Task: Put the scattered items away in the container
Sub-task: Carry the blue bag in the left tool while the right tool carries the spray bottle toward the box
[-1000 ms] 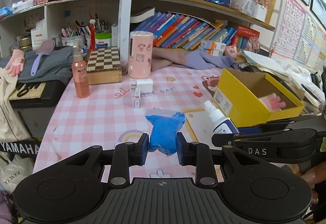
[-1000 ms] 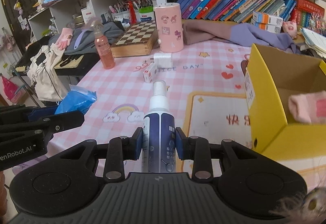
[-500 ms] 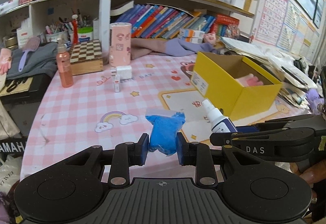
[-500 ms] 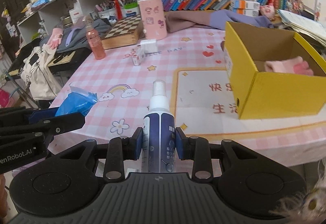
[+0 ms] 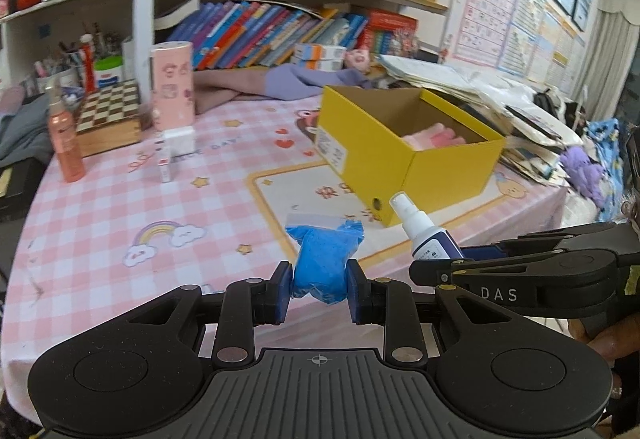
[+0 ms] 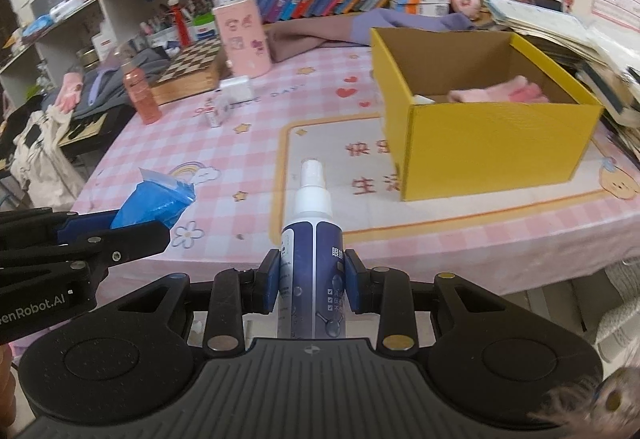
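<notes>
1. Both hand-held grippers have swung toward the yellow box (image 5: 448, 167): a second ago it sat at the right edge of each view, and now it stands nearly whole and close to centre, its open top facing the cameras
2. The left hand-held gripper (image 5: 319, 285) is clamped on the blue bag (image 5: 320, 263), which is squeezed at its waist and held above the near edge of the counter (image 5: 120, 207), short of the box; the grip looks the same as a second ago
3. The right hand-held gripper (image 6: 312, 281) is closed on the spray bottle (image 6: 313, 251), nozzle pointing ahead, likewise still short of the box and unchanged in the pads
4. A pink glove (image 6: 500, 93) already lies inside the box
5. By my judgement this is the carry stage; both items should go over the rim next
6. The pink bottle (image 5: 66, 143), small white box (image 5: 180, 139) and pink canister (image 5: 173, 83) remain on the counter, where they stood earlier
</notes>
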The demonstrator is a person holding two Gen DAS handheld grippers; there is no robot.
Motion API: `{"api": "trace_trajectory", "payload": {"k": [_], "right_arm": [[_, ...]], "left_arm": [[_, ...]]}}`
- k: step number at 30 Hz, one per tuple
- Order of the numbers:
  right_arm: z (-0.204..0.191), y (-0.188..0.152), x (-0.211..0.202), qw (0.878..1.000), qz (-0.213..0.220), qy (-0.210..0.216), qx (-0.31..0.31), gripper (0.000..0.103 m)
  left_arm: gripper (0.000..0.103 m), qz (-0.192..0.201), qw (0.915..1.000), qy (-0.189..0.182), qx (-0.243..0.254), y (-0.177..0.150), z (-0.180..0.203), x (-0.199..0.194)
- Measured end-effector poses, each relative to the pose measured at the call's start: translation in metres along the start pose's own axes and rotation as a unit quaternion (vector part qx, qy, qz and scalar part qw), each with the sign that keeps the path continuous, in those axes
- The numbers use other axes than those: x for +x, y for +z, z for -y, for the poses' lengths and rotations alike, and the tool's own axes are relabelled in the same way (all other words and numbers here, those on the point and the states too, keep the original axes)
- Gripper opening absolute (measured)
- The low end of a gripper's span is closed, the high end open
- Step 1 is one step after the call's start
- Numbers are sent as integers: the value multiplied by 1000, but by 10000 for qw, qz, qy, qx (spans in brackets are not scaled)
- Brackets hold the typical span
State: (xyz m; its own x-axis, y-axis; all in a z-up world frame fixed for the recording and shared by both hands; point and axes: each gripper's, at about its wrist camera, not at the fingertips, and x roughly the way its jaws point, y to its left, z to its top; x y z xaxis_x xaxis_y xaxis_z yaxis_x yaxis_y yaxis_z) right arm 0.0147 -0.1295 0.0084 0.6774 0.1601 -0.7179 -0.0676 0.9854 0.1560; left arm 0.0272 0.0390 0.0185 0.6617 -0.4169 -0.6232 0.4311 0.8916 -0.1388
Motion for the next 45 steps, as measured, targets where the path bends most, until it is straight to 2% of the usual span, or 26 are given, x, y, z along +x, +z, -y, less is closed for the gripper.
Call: {"api": "trace_trajectory", "payload": {"k": [8,20,35,45], "right_arm": [[23,-6,-13,9990,25,-310,306,30],[66,-19,-39,9921,193,-879,872,30],[102,-16,-47,9863,277,-1167,1134,30],[116,-6,-41,9865,291,-1175,1099,30]], "left_arm": [[27,-4,9988,-361,319,7,23,11],[27,-30,9918,-968,836,19,67,31],[27,-20,9852,-1288,1134,36,97,54],[26,54,9848,-1303,1147,45,106,65]]}}
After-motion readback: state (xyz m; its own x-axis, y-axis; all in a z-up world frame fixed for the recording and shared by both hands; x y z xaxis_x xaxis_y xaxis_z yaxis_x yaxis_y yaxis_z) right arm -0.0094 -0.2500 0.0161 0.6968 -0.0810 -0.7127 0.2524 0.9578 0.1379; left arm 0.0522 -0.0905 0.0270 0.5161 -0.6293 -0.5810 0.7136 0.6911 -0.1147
